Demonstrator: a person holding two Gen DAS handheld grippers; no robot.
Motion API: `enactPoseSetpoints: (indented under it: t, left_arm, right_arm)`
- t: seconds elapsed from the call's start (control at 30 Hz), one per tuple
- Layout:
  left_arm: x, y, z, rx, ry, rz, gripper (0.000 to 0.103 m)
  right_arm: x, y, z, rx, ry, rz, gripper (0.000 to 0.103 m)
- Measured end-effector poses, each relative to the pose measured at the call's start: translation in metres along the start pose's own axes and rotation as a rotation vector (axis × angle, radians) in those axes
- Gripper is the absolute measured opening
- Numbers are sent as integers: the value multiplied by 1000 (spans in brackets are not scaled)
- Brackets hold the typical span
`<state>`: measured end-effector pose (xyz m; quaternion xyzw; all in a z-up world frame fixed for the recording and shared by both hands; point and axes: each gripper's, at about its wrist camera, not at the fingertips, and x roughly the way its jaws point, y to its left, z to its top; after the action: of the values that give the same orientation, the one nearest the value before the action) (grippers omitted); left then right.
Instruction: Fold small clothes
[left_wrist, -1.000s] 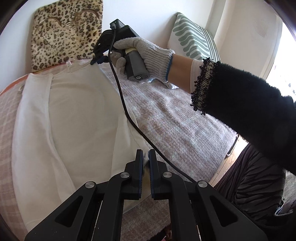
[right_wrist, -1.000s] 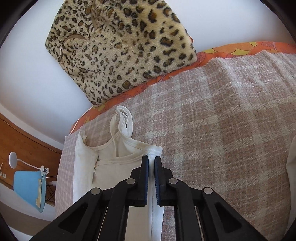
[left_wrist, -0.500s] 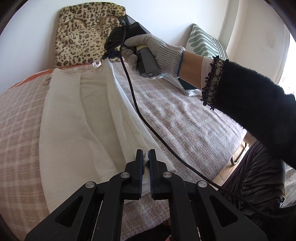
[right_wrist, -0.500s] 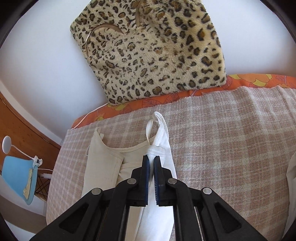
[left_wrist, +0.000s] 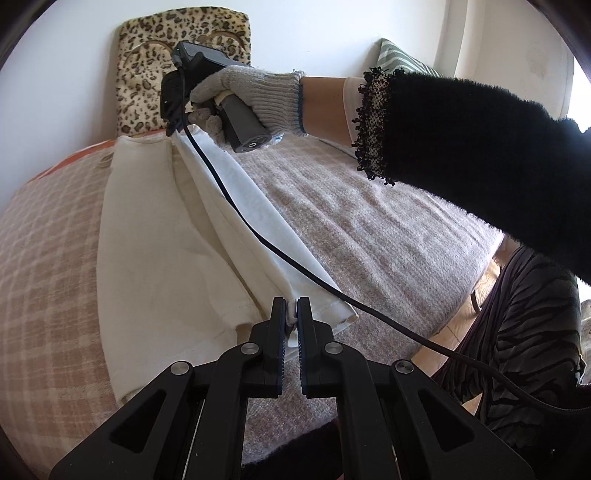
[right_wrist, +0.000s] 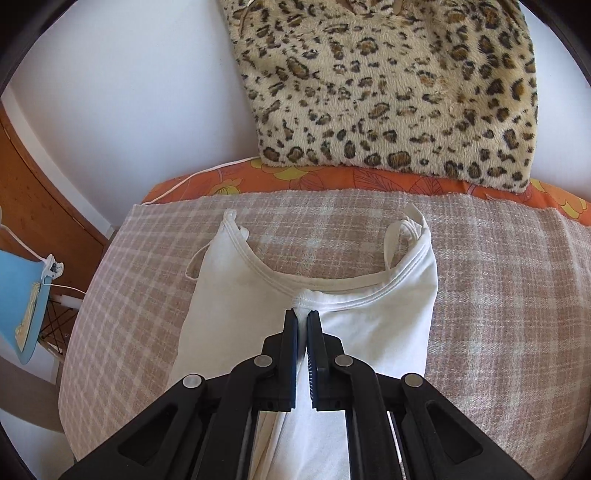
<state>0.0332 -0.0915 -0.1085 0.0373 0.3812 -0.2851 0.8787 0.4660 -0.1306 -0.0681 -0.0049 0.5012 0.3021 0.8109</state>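
Note:
A white camisole top (left_wrist: 155, 236) lies lengthwise on a pink plaid blanket (left_wrist: 48, 258). Its right side is lifted and folded over toward the middle. My left gripper (left_wrist: 291, 308) is shut on the hem edge of the folded side. My right gripper (right_wrist: 302, 314) is shut on the upper edge of that side, near the neckline (right_wrist: 280, 278). In the left wrist view the right gripper (left_wrist: 173, 127) shows at the far end of the top, held by a gloved hand (left_wrist: 255, 99). The thin straps (right_wrist: 412, 218) lie toward the pillow.
A leopard-print pillow (right_wrist: 399, 85) leans on the white wall behind an orange floral sheet edge (right_wrist: 295, 177). A green striped cushion (left_wrist: 402, 64) sits at the far right. The gripper's black cable (left_wrist: 295, 266) crosses the top. A blue lamp (right_wrist: 18, 299) stands beside the bed's left edge.
Both grippers have carried the top's right side up and leftward over the middle, so the garment now shows folded. Both stay shut on the cloth.

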Motion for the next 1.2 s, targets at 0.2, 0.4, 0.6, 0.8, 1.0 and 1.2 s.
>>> enactPoseSetpoints:
  t: [0.2, 0.4, 0.6, 0.8, 1.0, 1.2]
  left_arm:
    - [-12, 10, -9, -26, 6, 12, 10]
    - [-22, 18, -16, -22, -24, 46, 15]
    - [-11, 12, -13, 67, 21, 78, 15]
    - [7, 2, -13, 141, 47, 157, 34]
    - [11, 13, -8, 108, 31, 116, 2]
    - [-5, 27, -5, 26, -26, 103, 2]
  right_arm:
    - [3, 8, -5, -45, 9, 22, 32]
    - [-25, 13, -1, -70, -40, 21, 37]
    - [-32, 18, -5, -75, -11, 94, 37]
    - [-17, 20, -6, -90, 30, 99, 38]
    - [2, 10, 1, -55, 46, 75, 47]
    - [13, 4, 9, -22, 37, 80, 50]
